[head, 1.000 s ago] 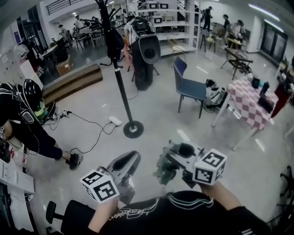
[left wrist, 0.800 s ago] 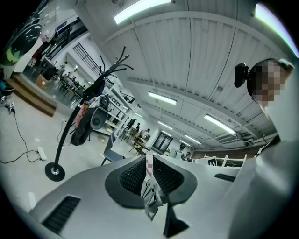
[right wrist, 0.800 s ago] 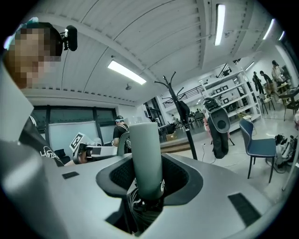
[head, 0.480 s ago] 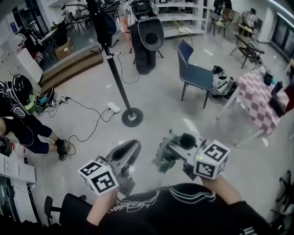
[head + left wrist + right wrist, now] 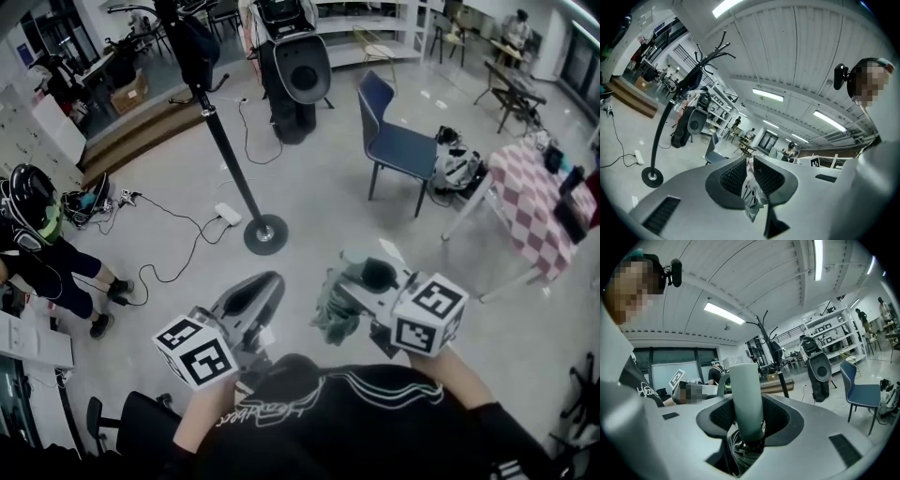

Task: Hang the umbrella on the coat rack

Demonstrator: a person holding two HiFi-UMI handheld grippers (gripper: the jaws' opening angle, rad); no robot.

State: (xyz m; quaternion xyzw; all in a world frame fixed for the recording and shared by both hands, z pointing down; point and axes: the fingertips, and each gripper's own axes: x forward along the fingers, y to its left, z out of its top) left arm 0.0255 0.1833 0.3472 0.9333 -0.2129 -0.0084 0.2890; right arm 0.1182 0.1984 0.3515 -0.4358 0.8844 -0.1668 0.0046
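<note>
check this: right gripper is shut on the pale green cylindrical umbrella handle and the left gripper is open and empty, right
Not quite: the left gripper is shut on a thin grey strip of fabric, as the left gripper view shows. The right gripper does grip the pale green cylindrical umbrella handle.
</note>
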